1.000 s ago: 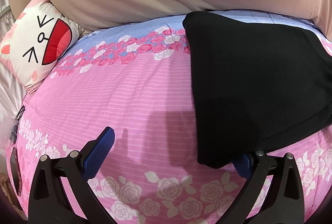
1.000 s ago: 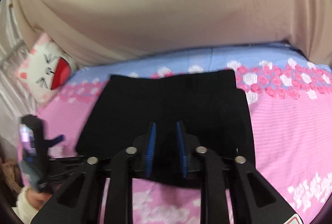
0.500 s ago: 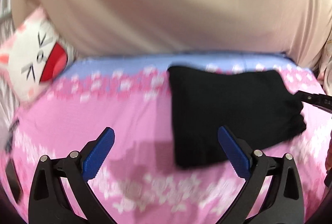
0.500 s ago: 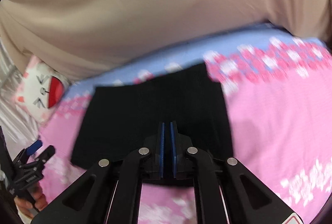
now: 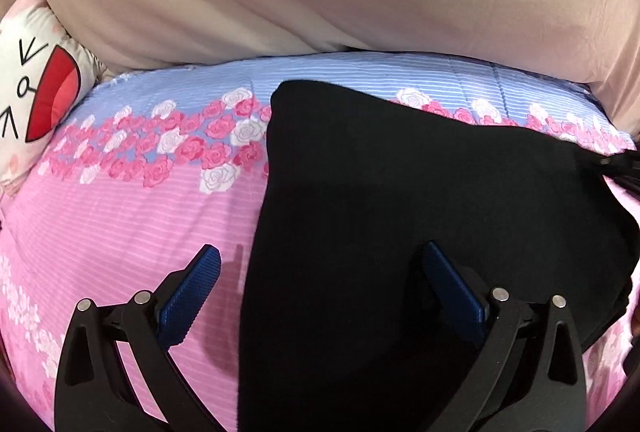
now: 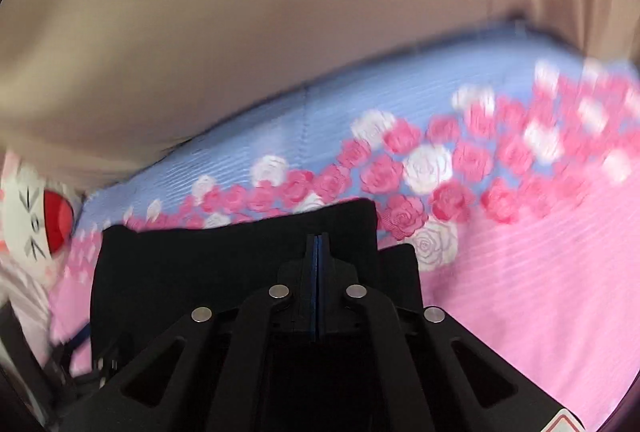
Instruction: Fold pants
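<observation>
Left view: the left tongs (image 5: pixel 320 296) are spread wide over the near edge of the black pants (image 5: pixel 420 212), which lie folded small on the bed (image 5: pixel 120 216).

Right view: the right tongs (image 6: pixel 317 264) are pressed together above the pants (image 6: pixel 200 264); I cannot tell if they pinch cloth. The folding looks nearly done.

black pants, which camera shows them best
The left wrist view: the black pants fill the frame sharply, folded on the pink bedspread, the open left gripper straddling their edge. The right wrist view is blurred, with the shut right gripper covering them.
</observation>
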The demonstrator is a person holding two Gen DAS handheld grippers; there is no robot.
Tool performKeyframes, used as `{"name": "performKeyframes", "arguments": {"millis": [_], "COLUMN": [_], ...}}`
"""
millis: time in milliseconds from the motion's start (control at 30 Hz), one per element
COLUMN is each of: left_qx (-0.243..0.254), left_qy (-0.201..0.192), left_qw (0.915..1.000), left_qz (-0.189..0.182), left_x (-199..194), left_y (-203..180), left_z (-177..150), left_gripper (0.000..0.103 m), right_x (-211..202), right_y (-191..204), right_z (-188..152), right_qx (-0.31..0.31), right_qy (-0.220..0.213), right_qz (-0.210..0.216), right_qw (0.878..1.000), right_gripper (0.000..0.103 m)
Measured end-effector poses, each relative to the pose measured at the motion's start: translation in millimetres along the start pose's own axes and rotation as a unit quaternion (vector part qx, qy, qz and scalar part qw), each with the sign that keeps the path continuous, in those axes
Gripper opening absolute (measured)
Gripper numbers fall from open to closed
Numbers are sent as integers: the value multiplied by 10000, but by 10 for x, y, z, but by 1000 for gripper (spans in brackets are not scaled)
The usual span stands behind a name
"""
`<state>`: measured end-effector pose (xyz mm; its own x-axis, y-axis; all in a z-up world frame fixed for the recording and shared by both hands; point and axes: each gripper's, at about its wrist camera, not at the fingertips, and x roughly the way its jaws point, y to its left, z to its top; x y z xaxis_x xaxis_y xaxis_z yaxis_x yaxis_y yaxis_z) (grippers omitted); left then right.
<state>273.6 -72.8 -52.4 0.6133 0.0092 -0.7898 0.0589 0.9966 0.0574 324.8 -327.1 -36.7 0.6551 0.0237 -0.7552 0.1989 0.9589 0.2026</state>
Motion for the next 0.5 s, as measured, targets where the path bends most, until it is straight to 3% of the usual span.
{"name": "performKeyframes", "arguments": {"millis": [100, 133, 233, 333, 400, 433, 500], "left_qx": [68, 83, 81, 125, 101, 97, 104], "left_qy": [-57, -64, -26, -33, -34, -31, -29], "left_qw": [9999, 9999, 9999, 9999, 9999, 9999, 9999], "left_qz": [80, 94, 73, 99, 102, 112, 106], "left_x": [4, -2, -16, -26, -25, -22, -25], "left_y": [-16, -34, -54, -51, -57, -61, -66], "left_z": [-20, -10, 4, 0, -2, -5, -8], "left_gripper": [98, 98, 98, 98, 98, 98, 98], "right_x": [-27, 44, -169, -544, -523, -457, -426], "right_y": [48, -19, -180, -58, -33, -85, -246], "right_z": [-143, -221, -308, -454, -580, -655, -757], "right_qx": [-306, -302, 151, -143, -309, -382, -201], "right_qy": [41, 162, 57, -269, -113, 9, 12], "right_qz": [-168, -384, -153, 229, 103, -234, -111], "right_qw": [9994, 9987, 9998, 9993, 9994, 9990, 9997], "right_gripper": [7, 0, 1, 10, 10, 0, 0]}}
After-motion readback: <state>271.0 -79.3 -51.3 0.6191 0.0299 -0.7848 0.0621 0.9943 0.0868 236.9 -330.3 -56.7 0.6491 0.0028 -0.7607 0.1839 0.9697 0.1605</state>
